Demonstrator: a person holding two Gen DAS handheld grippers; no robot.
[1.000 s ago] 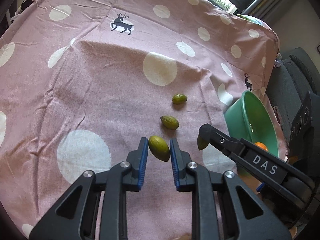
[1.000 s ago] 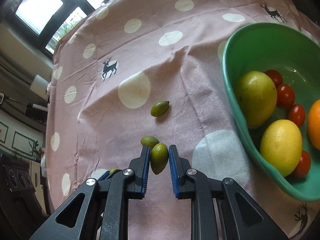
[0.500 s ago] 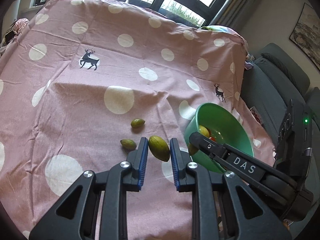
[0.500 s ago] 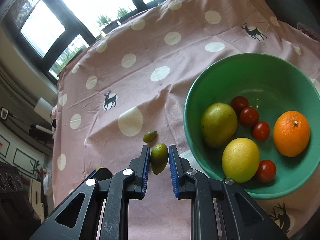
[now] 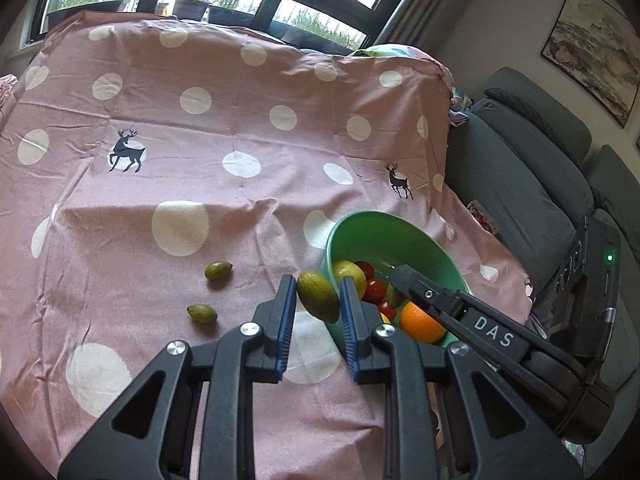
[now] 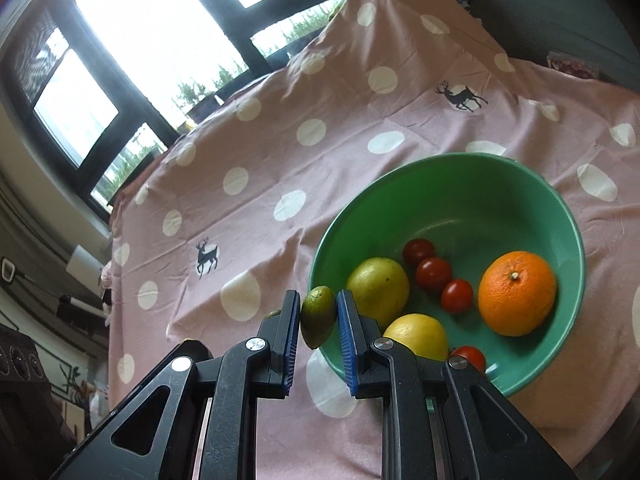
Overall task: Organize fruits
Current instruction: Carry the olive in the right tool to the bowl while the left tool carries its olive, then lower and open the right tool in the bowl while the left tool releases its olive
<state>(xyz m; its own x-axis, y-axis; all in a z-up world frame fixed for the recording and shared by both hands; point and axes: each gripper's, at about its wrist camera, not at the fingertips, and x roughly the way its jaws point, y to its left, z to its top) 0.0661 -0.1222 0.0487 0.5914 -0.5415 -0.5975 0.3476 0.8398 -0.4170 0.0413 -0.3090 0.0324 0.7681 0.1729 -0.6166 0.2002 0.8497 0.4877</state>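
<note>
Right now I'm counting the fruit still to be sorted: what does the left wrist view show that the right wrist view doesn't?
Only the left wrist view shows two small green fruits lying loose on the cloth, plus the right hand-held gripper from outside, over the bowl. Only the right wrist view shows the bowl's full contents: the orange, four cherry tomatoes and two yellow-green citrus. Both show the green bowl, and each hand-held gripper shut on a green fruit.

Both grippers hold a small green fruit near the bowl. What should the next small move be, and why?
Probably carry the right gripper further over the green bowl and open. Its green fruit sits clamped at the rim, not yet over the bowl's inside.
</note>
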